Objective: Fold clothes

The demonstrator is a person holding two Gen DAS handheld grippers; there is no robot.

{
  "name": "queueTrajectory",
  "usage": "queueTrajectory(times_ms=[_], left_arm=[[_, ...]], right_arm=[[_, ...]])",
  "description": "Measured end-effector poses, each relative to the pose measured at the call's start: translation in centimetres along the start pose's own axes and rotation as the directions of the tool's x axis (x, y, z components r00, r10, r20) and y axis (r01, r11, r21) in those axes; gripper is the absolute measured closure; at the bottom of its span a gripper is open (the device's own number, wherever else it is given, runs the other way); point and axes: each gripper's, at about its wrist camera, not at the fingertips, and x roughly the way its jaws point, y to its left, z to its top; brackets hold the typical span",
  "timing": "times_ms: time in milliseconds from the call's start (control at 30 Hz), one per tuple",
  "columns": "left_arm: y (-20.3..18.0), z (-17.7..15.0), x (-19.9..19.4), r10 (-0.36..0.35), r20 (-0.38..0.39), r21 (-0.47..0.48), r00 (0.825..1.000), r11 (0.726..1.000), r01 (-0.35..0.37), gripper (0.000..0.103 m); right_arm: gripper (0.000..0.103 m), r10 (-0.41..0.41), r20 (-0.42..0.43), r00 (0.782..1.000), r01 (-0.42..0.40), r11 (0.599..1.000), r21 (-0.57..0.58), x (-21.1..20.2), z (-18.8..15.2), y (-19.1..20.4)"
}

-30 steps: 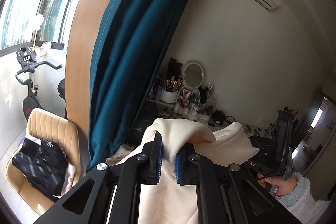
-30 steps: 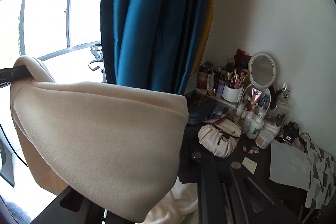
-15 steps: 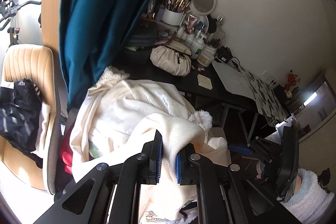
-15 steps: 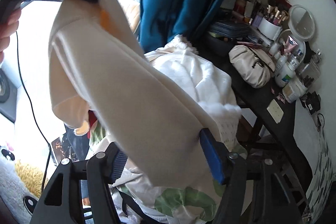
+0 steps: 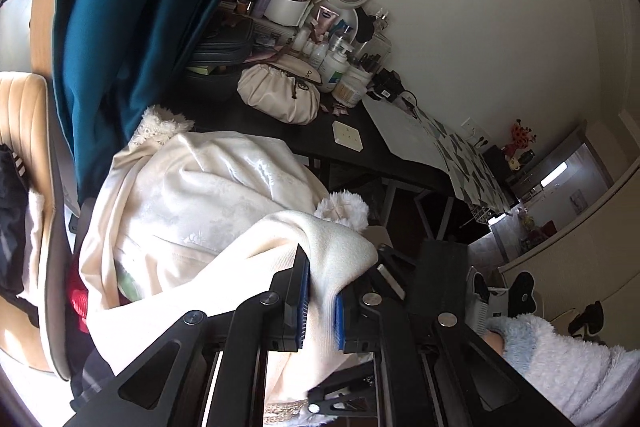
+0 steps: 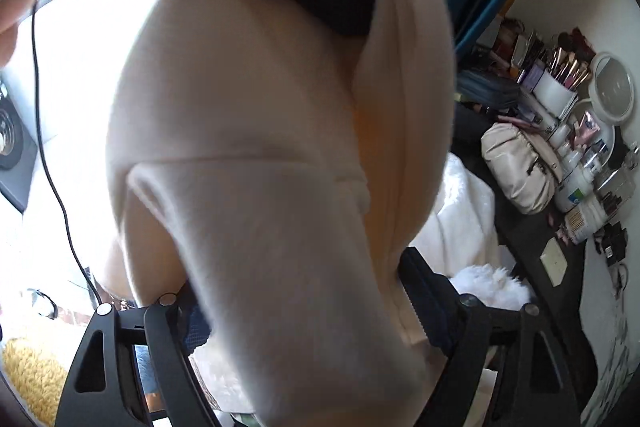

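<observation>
Cream garment [image 5: 344, 259] is pinched by the left gripper [image 5: 320, 301] at lower centre. The right gripper [image 6: 300, 311] has just been opening; its fingers [image 6: 424, 291] are spread wide, cloth draped between them.

Cream garment [image 5: 336, 247]; teal curtain [image 5: 132, 7]; black desk [image 5: 384, 155]; blue-padded tongs [image 5: 320, 301].

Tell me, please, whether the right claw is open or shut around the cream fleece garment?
Open: the right claw has been widening, pads clear of the cream fleece garment hanging between them.
</observation>
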Motion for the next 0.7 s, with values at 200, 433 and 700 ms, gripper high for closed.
queueTrajectory(times_ms=[200, 433, 700], left_arm=[[2.0, -2.5, -1.0, 0.095, -0.017, 0.007, 0.995, 0.995, -0.095, 0.079], [8.1, -8.1, -4.7, 0.104, 0.011, -0.116, 0.994, 0.988, -0.102, 0.027], [13.8, -13.7, 0.2, 0.434, -0.089, -0.024, 0.897, 0.899, -0.437, 0.027]], right_arm=[[0.086, 0.109, 0.023, 0.994, -0.111, 0.979, 0.169, 2.1, 0.7, -0.8], [0.087, 0.041, 0.059, 0.997, -0.054, 0.967, 0.248, 0.0, 1.7, -2.6], [0.088, -0.089, 0.095, 0.992, 0.025, 0.846, 0.532, -4.5, -0.1, -10.2]])
